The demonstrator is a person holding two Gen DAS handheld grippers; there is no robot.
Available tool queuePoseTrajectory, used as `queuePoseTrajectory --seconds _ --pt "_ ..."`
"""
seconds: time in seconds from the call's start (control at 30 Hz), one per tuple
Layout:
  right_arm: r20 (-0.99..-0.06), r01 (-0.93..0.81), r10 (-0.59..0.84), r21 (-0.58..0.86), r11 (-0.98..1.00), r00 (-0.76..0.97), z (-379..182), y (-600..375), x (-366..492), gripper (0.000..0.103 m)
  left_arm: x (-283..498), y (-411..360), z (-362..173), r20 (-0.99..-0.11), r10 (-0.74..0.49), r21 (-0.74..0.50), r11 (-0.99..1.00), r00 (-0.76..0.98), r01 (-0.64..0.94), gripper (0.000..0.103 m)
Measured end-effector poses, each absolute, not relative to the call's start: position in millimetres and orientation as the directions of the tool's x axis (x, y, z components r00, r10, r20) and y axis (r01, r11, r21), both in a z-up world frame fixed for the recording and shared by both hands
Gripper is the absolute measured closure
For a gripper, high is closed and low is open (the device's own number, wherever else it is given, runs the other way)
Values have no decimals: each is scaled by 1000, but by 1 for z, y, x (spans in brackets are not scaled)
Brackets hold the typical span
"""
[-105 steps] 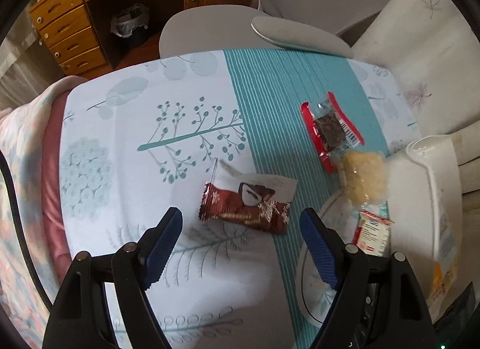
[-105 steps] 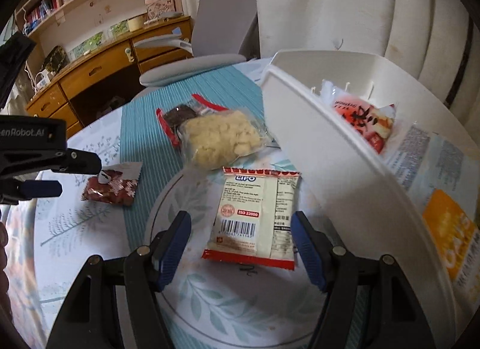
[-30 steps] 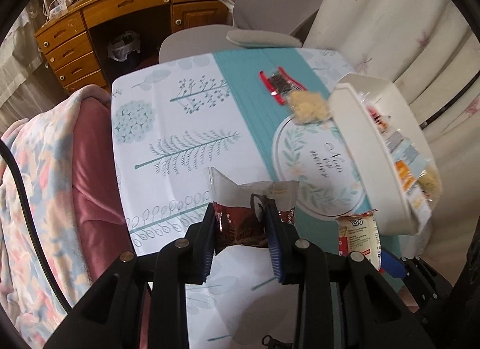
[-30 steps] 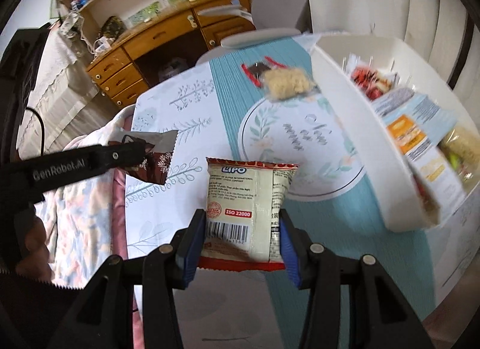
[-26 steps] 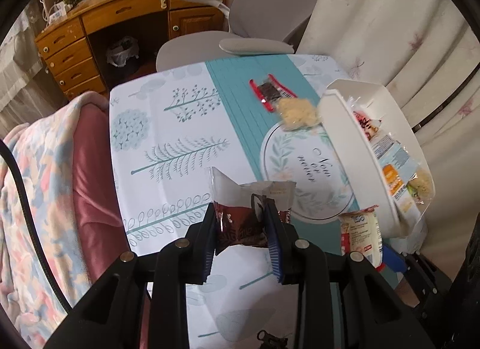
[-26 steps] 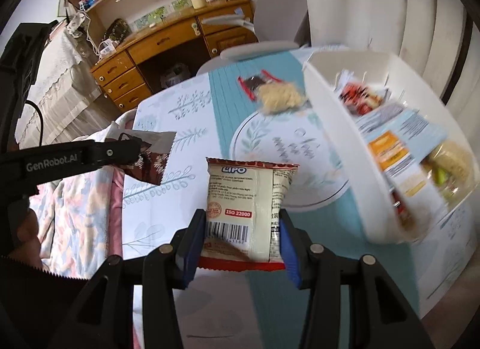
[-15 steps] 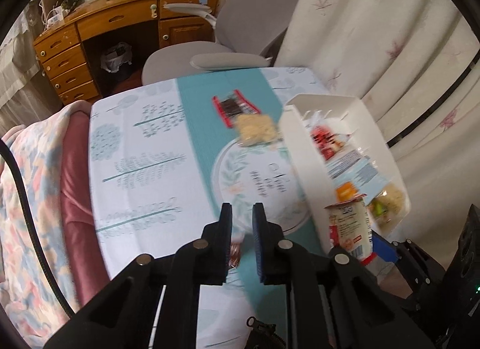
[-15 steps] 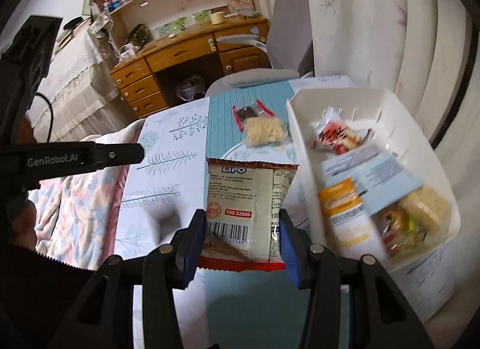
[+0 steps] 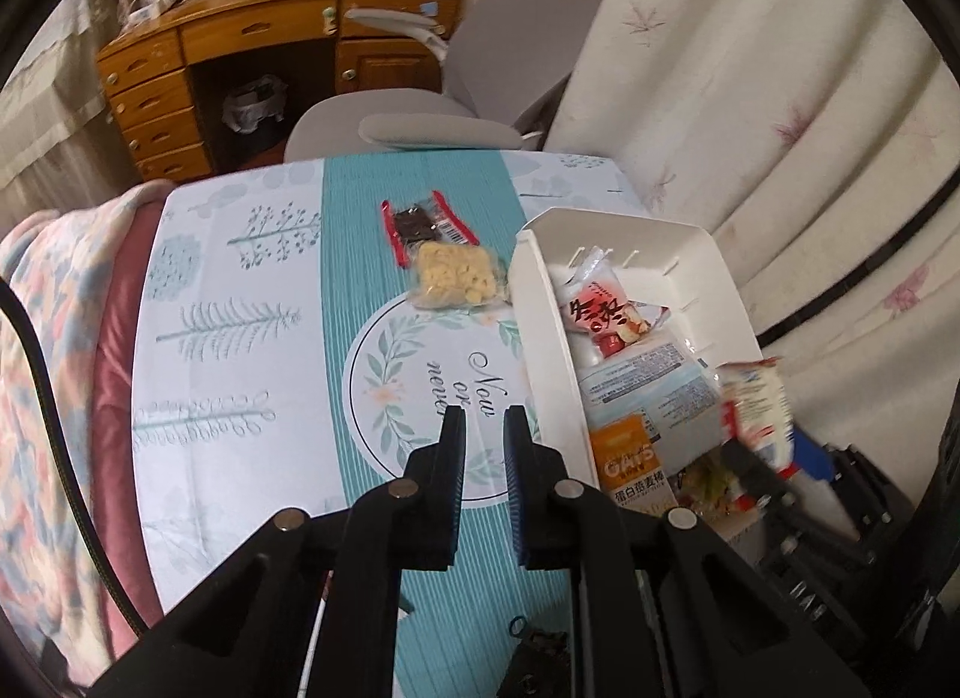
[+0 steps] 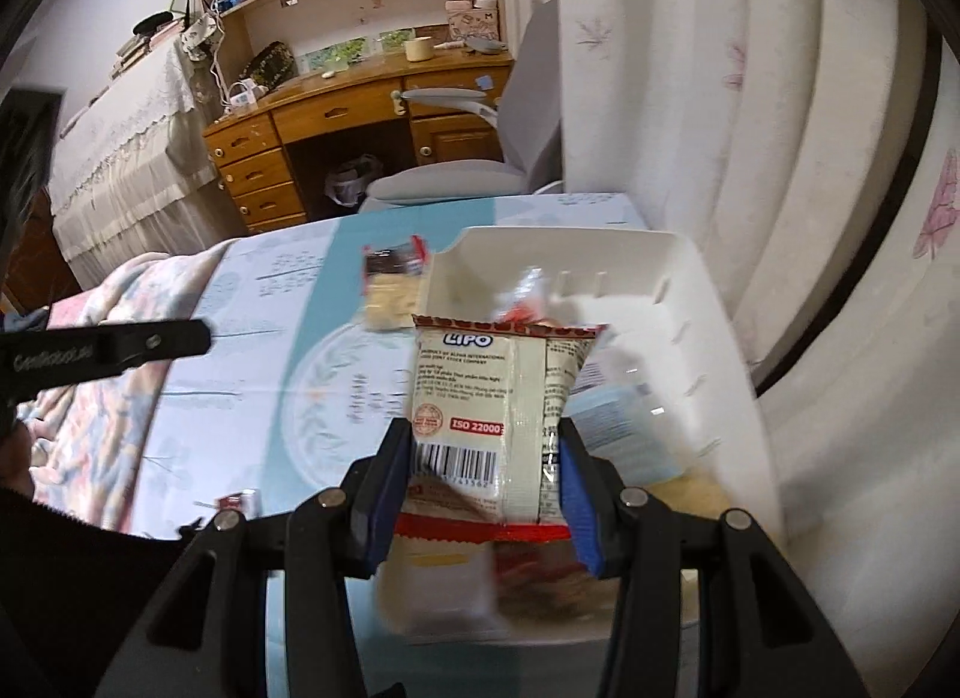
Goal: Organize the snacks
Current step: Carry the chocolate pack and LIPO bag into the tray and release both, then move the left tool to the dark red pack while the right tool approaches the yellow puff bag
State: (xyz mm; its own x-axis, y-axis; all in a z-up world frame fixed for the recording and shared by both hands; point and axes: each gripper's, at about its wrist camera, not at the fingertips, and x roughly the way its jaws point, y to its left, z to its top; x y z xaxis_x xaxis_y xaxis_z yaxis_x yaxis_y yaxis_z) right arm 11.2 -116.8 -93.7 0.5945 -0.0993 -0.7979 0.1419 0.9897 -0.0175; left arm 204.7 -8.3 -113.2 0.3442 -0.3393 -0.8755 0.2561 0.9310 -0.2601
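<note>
My right gripper (image 10: 486,461) is shut on a white LIPO snack packet (image 10: 492,404) with red edges and holds it above the near end of the white bin (image 10: 690,278); the packet also shows in the left wrist view (image 9: 756,404). My left gripper (image 9: 483,446) is nearly closed with nothing between its fingers, above the tablecloth beside the bin (image 9: 540,302). A small red-brown chocolate packet (image 10: 237,501) lies at the table's near edge. A red-edged dark snack (image 9: 420,224) and a yellow cracker bag (image 9: 456,275) lie on the teal stripe.
The bin holds several packets, among them a red-and-white one (image 9: 606,314) and an orange one (image 9: 633,464). A grey chair (image 9: 420,122) and a wooden desk (image 9: 252,38) stand beyond the table. A pink blanket (image 9: 54,338) lies left. Curtains hang right.
The chocolate packet has left my left gripper, whose fingers closed to a narrow gap. Both grippers moved right toward the bin; the right one now holds the LIPO packet over it.
</note>
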Motion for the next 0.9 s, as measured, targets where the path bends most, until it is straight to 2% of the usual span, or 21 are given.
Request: queuePoseTrajectory --seconds 0.5,0.67,0.73,0.83,0.9 --pt "-815 127 -200 -156 980 544 -102 -192 28 56 186 32 -169 -920 -219 -255 964 326 -74 90" --pt "-818 132 -239 -199 971 523 -104 -206 36 52 178 45 -186 -941 -172 -223 963 292 -153 90" --pt "-826 134 -243 -202 970 508 -105 -211 40 50 175 51 -192 -948 -168 -223 957 270 -188 85" --pt "-826 123 -230 -195 973 515 -99 -213 43 35 169 55 -196 -953 -157 -216 951 258 -222 73" --pt "-815 105 -221 -196 975 535 -93 -212 46 32 167 56 -198 -958 -148 -206 950 244 -234 66"
